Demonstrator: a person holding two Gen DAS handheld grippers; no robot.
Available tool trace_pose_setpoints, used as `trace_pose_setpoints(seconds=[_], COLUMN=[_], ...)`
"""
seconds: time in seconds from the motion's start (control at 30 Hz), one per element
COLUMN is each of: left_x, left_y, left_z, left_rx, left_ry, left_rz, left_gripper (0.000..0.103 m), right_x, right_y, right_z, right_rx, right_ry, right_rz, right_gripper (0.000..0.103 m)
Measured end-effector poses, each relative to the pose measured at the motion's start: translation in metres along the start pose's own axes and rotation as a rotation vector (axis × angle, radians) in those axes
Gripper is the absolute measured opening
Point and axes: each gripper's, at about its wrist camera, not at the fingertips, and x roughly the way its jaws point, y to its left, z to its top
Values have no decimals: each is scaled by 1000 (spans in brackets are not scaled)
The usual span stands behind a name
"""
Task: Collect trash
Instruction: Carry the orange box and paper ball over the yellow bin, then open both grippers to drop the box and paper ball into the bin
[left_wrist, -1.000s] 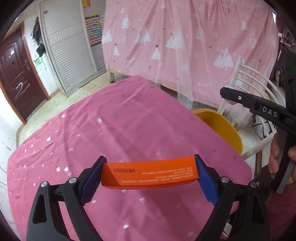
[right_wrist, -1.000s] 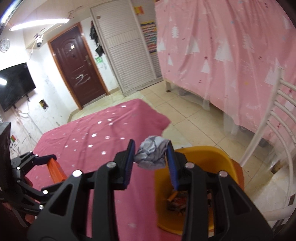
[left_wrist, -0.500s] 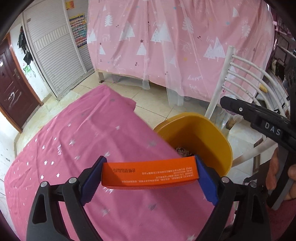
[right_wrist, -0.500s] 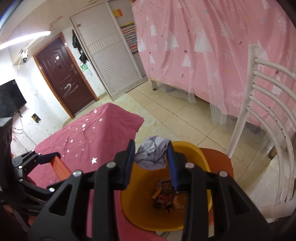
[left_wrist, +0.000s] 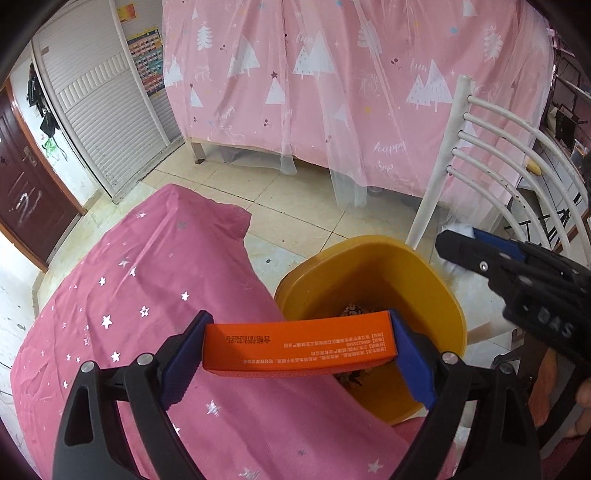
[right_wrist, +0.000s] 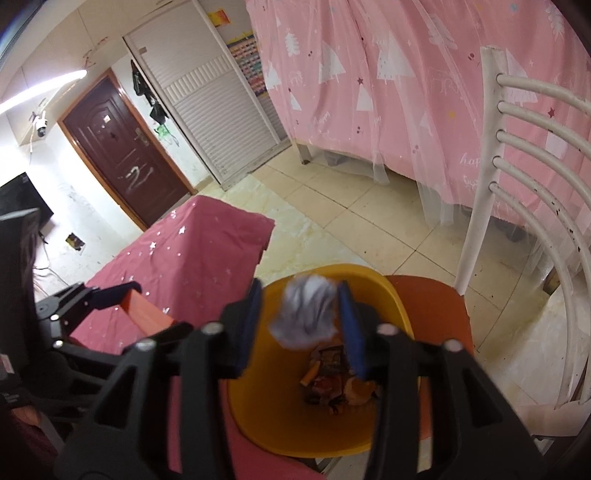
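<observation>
My left gripper (left_wrist: 297, 325) is shut on a long orange box (left_wrist: 299, 349), held crosswise above the near rim of the yellow bin (left_wrist: 436, 280) and the table edge. Over that bin (right_wrist: 258, 398) hangs my right gripper (right_wrist: 300, 291). Its jaws are opening around a crumpled grey-white paper wad (right_wrist: 306, 314), which looks blurred, leans on the right pad and has a gap to the left pad. Several wrappers (right_wrist: 332, 376) lie at the bin's bottom. The left wrist view shows the right gripper (left_wrist: 458, 240) at the far right. The right wrist view shows the left gripper (right_wrist: 122, 295) with the box (right_wrist: 147, 314).
The bin stands on an orange chair seat (right_wrist: 436, 306) with a white slatted back (right_wrist: 476, 206), right beside the table under a pink star-print cloth (left_wrist: 147, 277). Tiled floor and a pink tree-print curtain (left_wrist: 351, 92) lie beyond. A hand (left_wrist: 583, 398) holds the right gripper.
Both grippers have moved from over the table toward the bin, the left still carrying the box. The right jaws have widened and the wad sits loose and lower between them.
</observation>
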Motion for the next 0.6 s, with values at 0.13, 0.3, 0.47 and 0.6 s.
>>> trace_pose_setpoints(seconds=[0.13,0.3,0.47,0.6], left_x=[7,13,18,19], left_y=[-1,-4,-16,-29], left_z=[-2,-3,0,3], left_rx=[0,4,26,37], left_ry=[8,19,13,9], left_rz=[7,2,-10,-31], left_gripper=[86,86,86,86], right_x=[-2,-3,-9,-12], right_y=[-1,-8,-12,-17], right_z=[0,2,4,4], right_rx=[5,24,47,66], right_ry=[-7,-9,-26,-42], right_rz=[7,6,-2,-16], right_gripper=[52,52,52,52])
